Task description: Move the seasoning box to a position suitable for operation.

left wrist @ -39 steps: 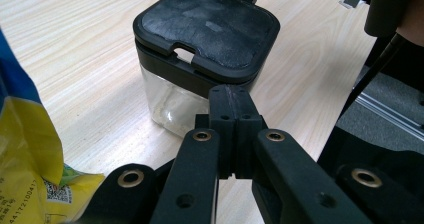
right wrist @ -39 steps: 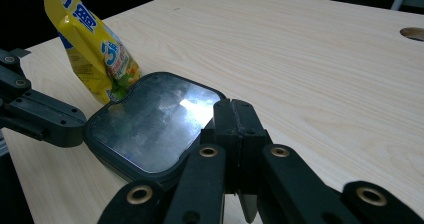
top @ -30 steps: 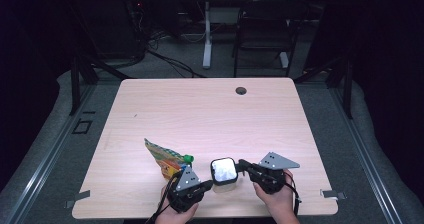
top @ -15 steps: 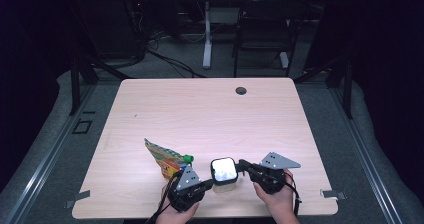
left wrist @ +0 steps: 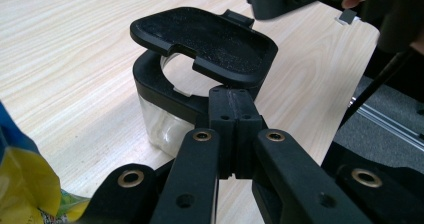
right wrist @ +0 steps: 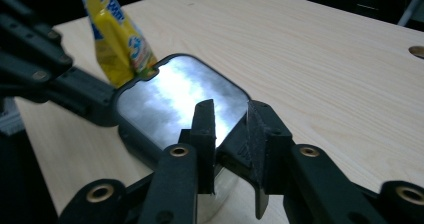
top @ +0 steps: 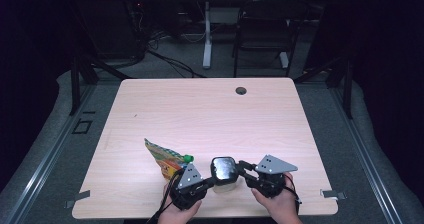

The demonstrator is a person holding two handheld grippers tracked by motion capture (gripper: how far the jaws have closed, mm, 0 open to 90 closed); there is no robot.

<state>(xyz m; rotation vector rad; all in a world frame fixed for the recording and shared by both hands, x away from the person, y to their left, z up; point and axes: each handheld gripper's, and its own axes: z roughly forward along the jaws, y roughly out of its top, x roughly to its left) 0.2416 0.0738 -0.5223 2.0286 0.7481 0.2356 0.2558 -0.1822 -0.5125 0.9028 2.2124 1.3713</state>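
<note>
Left gripper [left wrist: 235, 129] clenched on the near rim of the clear container [left wrist: 165, 119], steadying it. Right gripper [right wrist: 232, 134] just been opening, jaws loose astride the raised black lid [right wrist: 180, 96]. Best to keep the base pinned and swing the lid fully back. Container near the table's [top: 210, 109] near edge, between both grippers; snack bag [top: 162, 156] just left

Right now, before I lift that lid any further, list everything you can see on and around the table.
Container: one, clear body with black rim, near table edge, between the tools.
Hinged lid: one, black, raised partway over the container.
Snack pouch: one, yellow and multicoloured, green cap, left of the container.
Table: one, light wood, round hole at the far edge.
Chair: one, dark, behind the table.
Left tool: black, shut at the container's rim.
Right tool: black, jaws just opening, astride the lid's edge.
</note>
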